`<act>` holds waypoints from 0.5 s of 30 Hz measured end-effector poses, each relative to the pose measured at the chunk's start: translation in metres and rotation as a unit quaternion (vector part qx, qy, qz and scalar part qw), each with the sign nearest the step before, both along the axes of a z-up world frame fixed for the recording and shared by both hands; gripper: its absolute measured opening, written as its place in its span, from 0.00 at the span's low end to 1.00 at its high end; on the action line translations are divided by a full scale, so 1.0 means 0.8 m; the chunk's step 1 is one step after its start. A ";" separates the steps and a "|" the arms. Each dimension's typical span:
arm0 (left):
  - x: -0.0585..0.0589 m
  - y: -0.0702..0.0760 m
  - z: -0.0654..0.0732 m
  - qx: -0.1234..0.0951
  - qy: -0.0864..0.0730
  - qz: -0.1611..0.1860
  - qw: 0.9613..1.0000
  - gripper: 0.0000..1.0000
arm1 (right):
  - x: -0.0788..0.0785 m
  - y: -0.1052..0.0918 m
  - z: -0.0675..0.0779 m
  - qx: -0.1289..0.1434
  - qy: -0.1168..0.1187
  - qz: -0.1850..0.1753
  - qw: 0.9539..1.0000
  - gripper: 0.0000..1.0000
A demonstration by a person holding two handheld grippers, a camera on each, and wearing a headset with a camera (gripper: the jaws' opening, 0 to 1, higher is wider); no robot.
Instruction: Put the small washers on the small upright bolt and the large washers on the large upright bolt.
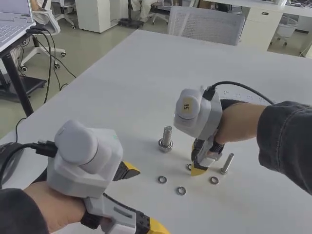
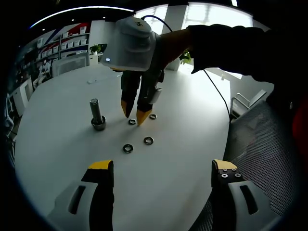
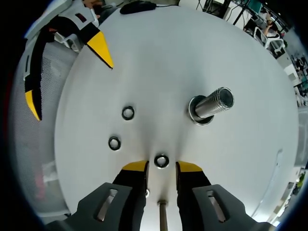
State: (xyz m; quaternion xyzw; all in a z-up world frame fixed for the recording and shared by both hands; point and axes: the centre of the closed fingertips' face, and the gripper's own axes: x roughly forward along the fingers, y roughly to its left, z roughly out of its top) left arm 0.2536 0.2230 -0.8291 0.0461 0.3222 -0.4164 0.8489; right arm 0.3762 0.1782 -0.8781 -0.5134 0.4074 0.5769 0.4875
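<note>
Left gripper (image 2: 162, 166) at seven o'clock, jaws spread wide, empty. Large bolt (image 1: 166, 138) upright on the table (image 1: 146, 73), two washers (image 1: 162, 180) at its five o'clock. Right gripper (image 1: 200, 168) tip-down, jaws narrowly parted astride a third washer (image 3: 161, 160); small bolt (image 1: 227, 163) at its three o'clock.

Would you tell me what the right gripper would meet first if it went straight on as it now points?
Most likely the small washer lying on the table, just ahead of the right gripper, between its open jaws; depth is unclear.
</note>
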 end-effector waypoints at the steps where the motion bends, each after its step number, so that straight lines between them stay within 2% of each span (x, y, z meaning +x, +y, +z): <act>1: 0.000 0.000 0.000 0.000 0.000 0.000 1.000 0.83 | 0.000 0.000 0.000 -0.001 0.000 0.000 1.000 0.23; 15: -0.001 0.000 0.002 -0.005 -0.003 0.002 1.000 0.82 | -0.004 0.002 -0.001 0.000 0.011 -0.001 1.000 0.21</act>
